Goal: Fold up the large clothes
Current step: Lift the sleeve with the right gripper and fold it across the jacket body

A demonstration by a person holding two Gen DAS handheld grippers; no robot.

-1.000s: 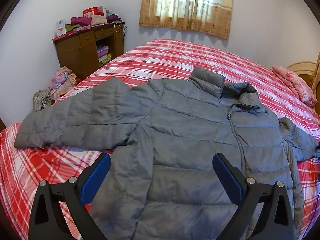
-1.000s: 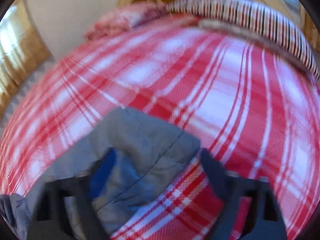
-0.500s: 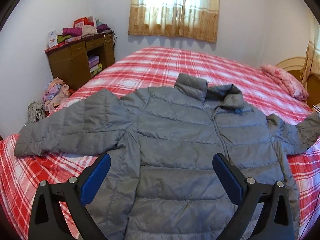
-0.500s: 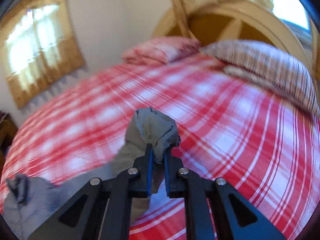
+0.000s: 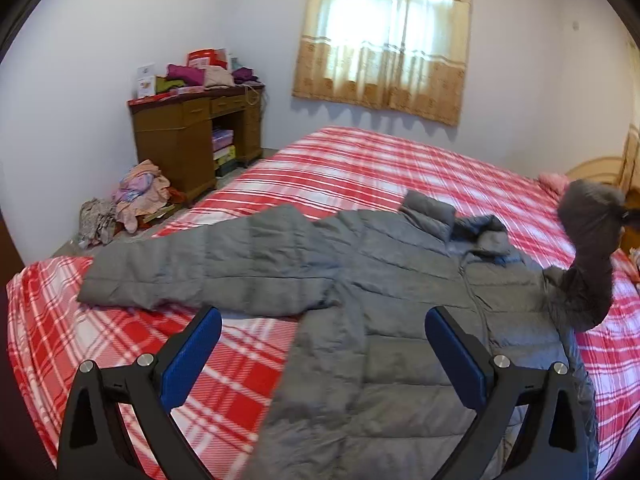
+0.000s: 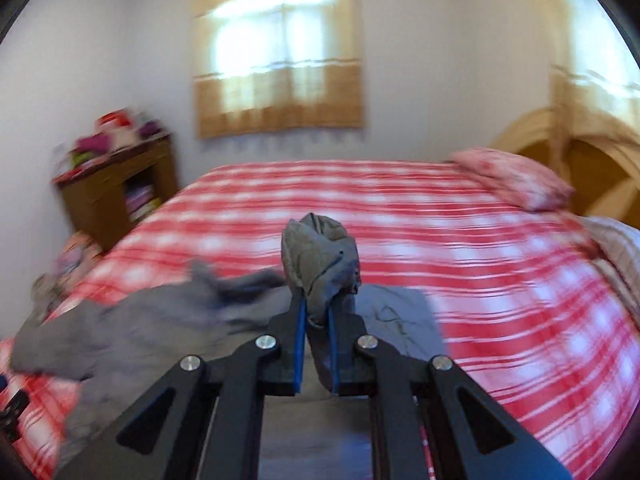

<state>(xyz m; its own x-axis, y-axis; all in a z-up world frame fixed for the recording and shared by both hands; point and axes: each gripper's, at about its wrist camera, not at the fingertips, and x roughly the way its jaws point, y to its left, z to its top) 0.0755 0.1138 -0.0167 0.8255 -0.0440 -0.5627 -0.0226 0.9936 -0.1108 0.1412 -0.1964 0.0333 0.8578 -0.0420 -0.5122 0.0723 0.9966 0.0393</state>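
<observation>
My right claw [image 6: 318,312] is pinching the cuff of the grey puffer jacket's sleeve [image 6: 320,256], which stands lifted off the bed [image 5: 360,168] at about three o'clock in my left view. The jacket [image 5: 380,280] lies face up on the red plaid cover (zip closed). My left claw [image 5: 320,344] hangs spread above its hem, gripping nothing.

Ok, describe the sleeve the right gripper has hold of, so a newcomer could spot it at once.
Start at the red plaid bed and find the grey jacket spread across it. The sleeve is the one on the headboard side, its cuff pinched in the right gripper. Unlike the other sleeve, which lies flat on the bed, this one is raised off the bed.
</observation>
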